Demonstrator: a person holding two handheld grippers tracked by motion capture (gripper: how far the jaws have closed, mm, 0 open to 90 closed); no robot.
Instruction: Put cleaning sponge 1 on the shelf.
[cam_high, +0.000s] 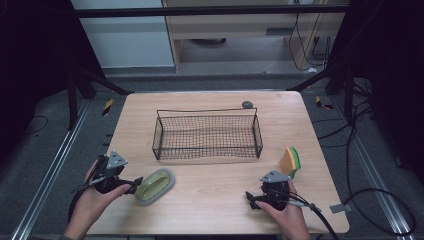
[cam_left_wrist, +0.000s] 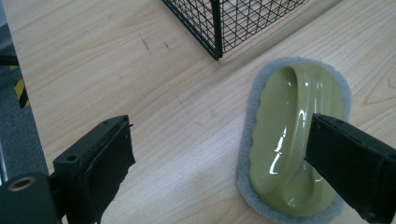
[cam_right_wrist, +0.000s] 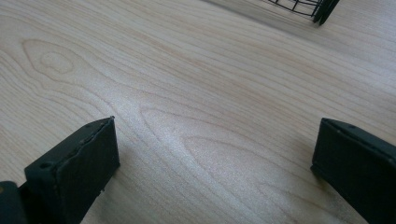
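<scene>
At lower left of the high view, the left tool (cam_high: 136, 183) stands wide open just beside the green scrubber (cam_high: 155, 186), which lies flat on the worktop (cam_high: 215, 200) (one jaw overlapping its handle). The right tool (cam_high: 248, 197), lower right, gapes open over bare wood.

Bare surface (cam_high: 215, 192) between both tongs, wire basket (cam_high: 207, 136) blocks the middle, green scrubber (cam_high: 155, 186) right by left tongs (cam_high: 136, 183)
</scene>
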